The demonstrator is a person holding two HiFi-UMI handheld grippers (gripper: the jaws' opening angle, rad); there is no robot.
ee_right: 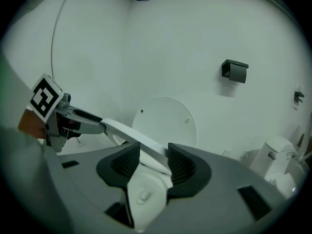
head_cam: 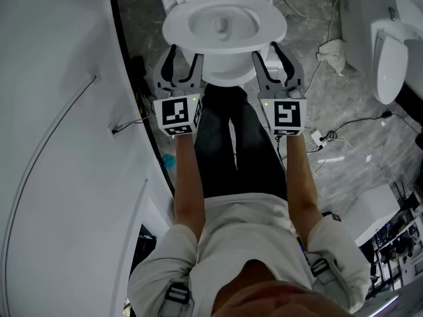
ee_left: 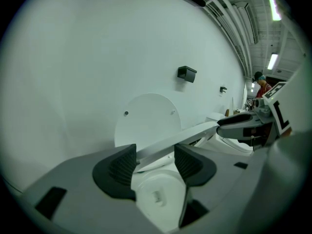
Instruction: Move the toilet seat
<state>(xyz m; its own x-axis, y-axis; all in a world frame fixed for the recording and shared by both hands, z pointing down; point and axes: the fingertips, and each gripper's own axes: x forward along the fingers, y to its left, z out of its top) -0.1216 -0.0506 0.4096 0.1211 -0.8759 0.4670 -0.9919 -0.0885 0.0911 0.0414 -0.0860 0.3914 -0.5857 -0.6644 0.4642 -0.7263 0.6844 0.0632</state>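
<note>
While we stand at the toilet (head_cam: pixel 228 71), top centre of the head view, its seat (head_cam: pixel 271 32) lies low over the bowl. Our left gripper (ee_left: pixel 155 161) and right gripper (ee_right: pixel 154 159) are half apart, with the front rim crossing between their pads. We judge the lift is just starting; next we must raise both sides evenly.
</note>
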